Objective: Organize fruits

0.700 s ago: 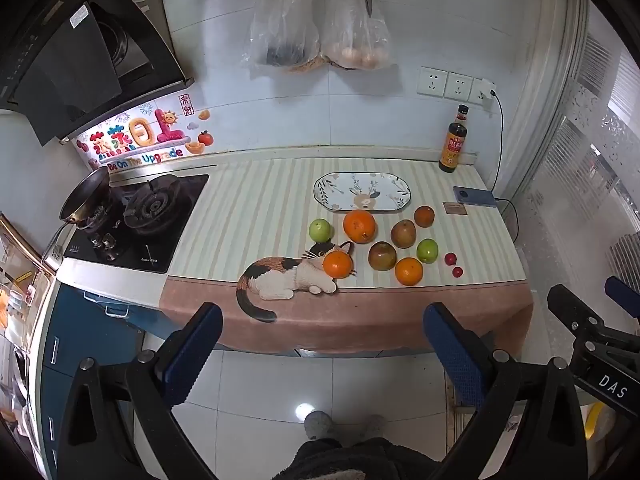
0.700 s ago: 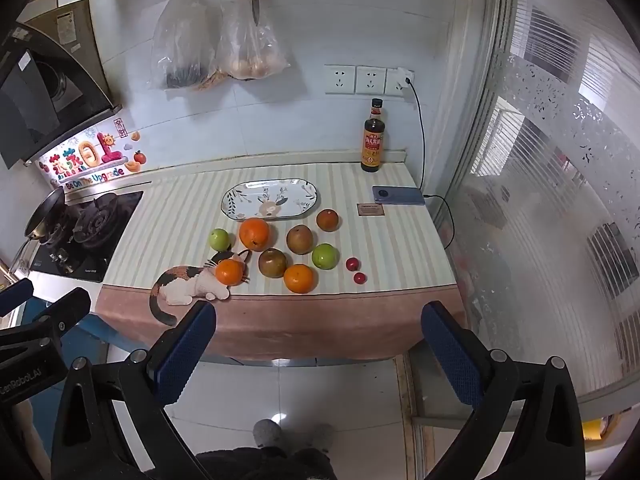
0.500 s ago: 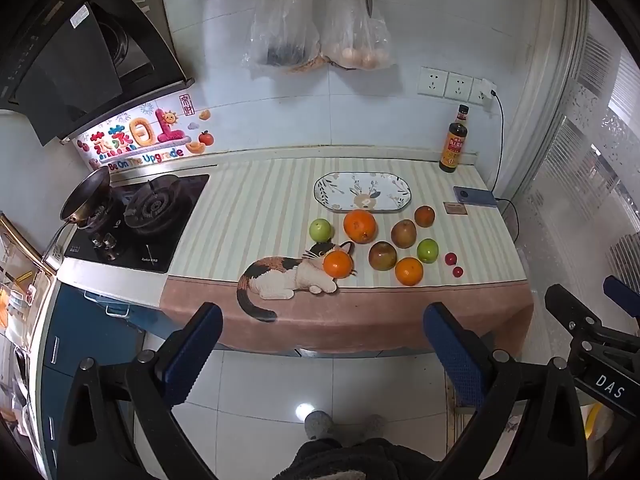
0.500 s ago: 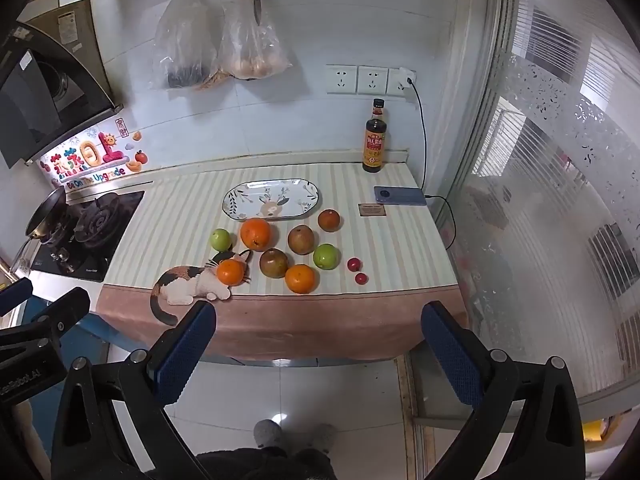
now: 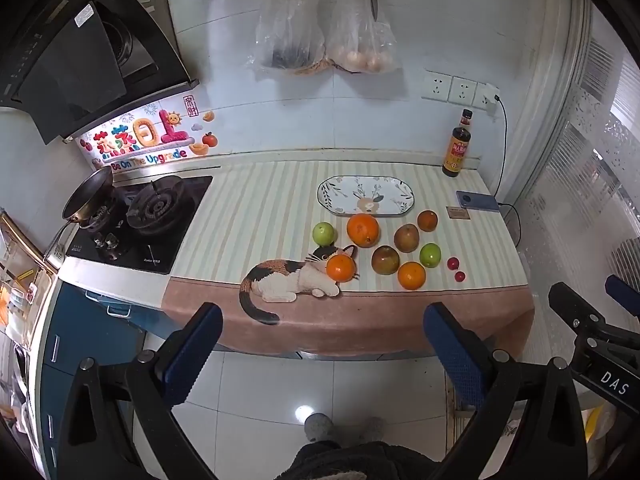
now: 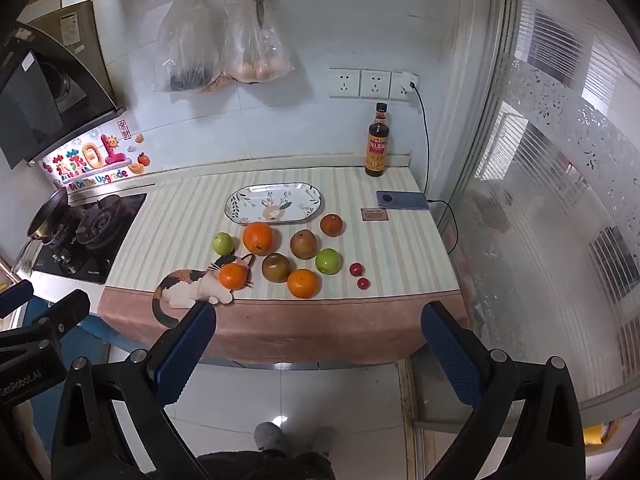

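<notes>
While both grippers, left gripper [image 5: 322,350] and right gripper [image 6: 318,346], hang wide open and empty short of the worktop [image 6: 400,240]; approach near orange [image 6: 303,283] squarely; plate [image 6: 274,203] bare.

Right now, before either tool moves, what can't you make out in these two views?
- Dark bag: contents blurred behind plastic, both views.
- Bottle label: too small to read.
- Card by the phone: print too small.
- Brown fruits: kind unclear at this distance.
- Left tool, right tool: handles and hands cut off by the bottom edge.

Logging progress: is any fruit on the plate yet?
No, the plate is bare; every fruit, like the big orange, sits on the cloth.
</notes>
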